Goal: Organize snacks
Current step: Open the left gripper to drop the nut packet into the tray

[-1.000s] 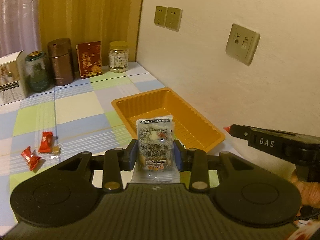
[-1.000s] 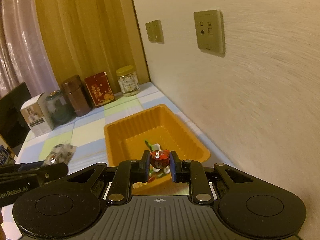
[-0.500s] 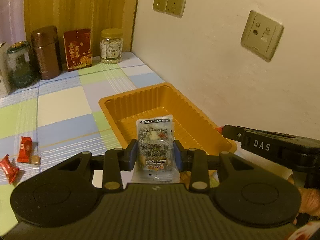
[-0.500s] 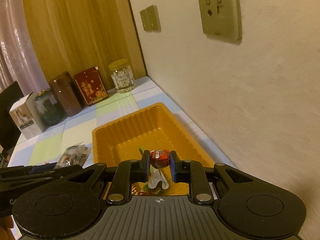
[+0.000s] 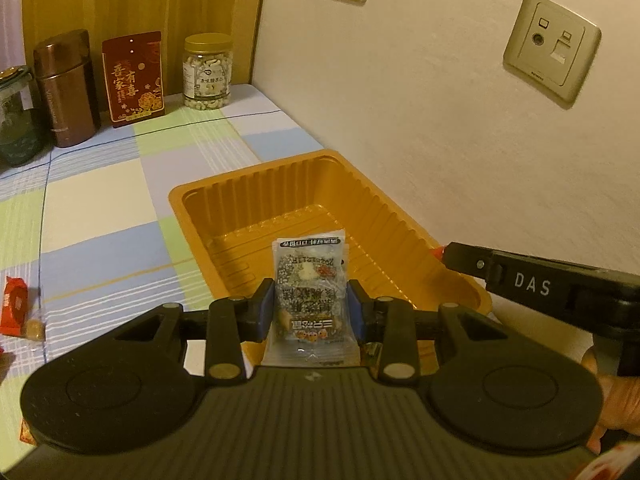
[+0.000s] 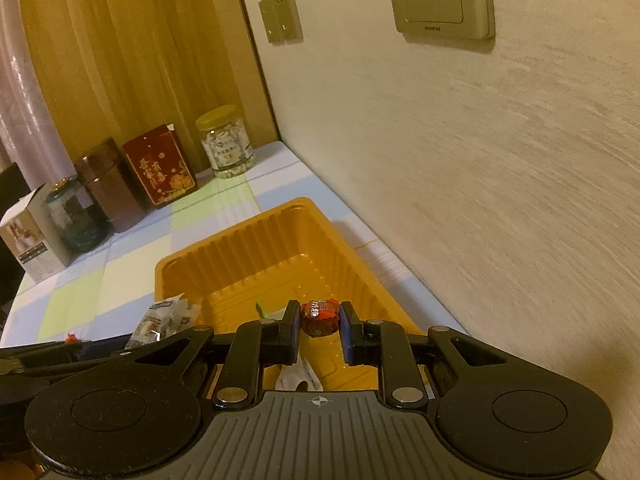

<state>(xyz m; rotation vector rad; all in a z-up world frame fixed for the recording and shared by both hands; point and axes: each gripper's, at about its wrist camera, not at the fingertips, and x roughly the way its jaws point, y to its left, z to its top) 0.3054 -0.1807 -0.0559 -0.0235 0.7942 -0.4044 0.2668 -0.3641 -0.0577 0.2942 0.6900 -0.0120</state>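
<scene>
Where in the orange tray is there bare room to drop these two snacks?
The orange tray's far half, toward the nut jar, is bare. Its near end is crowded: wrappers lie beneath the right claw holding the red candy, and the left claw holds its snack packet there.

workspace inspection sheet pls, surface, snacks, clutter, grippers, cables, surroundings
surface: table with checked cloth, blue, green and cream squares.
job's things: orange tray by the wall; clear snack packet in the left gripper; red candy between the fingers of the right gripper, over the tray; a white wrapper lies in the tray; red candies loose on the cloth at left.
clutter: brown canister, red box, nut jar, green glass jar, white carton, all along the far edge.
grippers: left shut on the packet; right's grip on the candy cannot be told.
cables: nothing seen.
surroundings: white wall with socket plates, wood panel, curtain.
</scene>
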